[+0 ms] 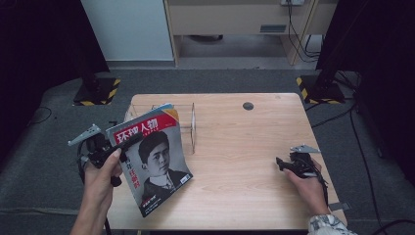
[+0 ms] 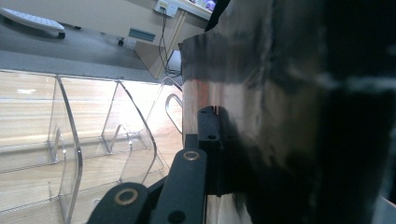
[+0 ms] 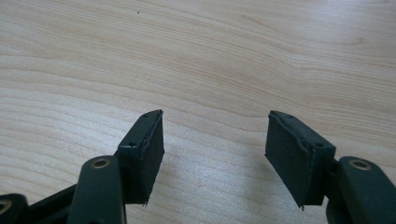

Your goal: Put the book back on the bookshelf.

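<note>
Left gripper [image 1: 128,141] clamped tight on the upper left edge of a magazine [image 1: 155,161], jaws pinched right down on the pages. Magazine held tilted off the wooden table [image 1: 235,181], red title banner up top and a portrait cover facing the camera, lower corner hanging over the near left part of the tabletop. Sits just in front of a clear acrylic rack [image 1: 191,128] with upright dividers at the back left of the table, looks like another colourful magazine [image 1: 157,107] tucked in the rack behind it. Same rack [image 2: 70,149] close up in the left gripper view, with the glossy cover [image 2: 261,107] pressed against the jaw. Right gripper [image 1: 282,163] over at the near right side, low over bare wood, jaws spread fairly wide with nothing between the pads [image 3: 152,154], opened a touch more just now.
</note>
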A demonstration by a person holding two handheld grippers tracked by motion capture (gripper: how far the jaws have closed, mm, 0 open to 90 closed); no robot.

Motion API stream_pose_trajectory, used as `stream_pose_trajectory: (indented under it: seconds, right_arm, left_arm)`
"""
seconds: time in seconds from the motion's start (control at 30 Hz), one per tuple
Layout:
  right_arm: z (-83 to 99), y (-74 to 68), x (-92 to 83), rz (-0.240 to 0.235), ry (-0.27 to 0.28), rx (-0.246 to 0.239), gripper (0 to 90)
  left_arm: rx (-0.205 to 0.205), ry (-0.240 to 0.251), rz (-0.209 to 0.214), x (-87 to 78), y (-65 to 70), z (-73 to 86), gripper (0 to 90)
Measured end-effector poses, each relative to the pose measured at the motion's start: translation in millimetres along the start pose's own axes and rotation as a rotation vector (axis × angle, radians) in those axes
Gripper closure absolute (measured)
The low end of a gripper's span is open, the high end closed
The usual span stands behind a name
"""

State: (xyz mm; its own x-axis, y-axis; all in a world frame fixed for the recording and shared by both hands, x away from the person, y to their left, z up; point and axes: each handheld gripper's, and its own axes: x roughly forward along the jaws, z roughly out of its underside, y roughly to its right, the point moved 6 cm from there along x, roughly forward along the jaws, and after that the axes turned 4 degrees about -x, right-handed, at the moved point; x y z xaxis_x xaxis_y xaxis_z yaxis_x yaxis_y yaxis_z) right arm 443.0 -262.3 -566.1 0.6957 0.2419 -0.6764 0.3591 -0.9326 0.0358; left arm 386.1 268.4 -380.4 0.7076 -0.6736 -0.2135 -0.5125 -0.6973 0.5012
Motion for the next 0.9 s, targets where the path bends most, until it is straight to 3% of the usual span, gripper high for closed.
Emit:
stream_pose_trajectory:
  seconds: [0.47, 0.9]
  right_arm:
    - [6.4, 2.1, 5.9, 0.013, -0.027, -0.011, 33.4]
    - [8.2, -0.5, 7.9, 0.004, 0.012, -0.009, 28.9]
  left_arm:
    - [-0.013, 0.035, -0.017, -17.8, -7.4, -9.2, 86.5]
    - [-0.015, 0.059, -0.070, -40.2, -24.6, -16.9, 86.5]
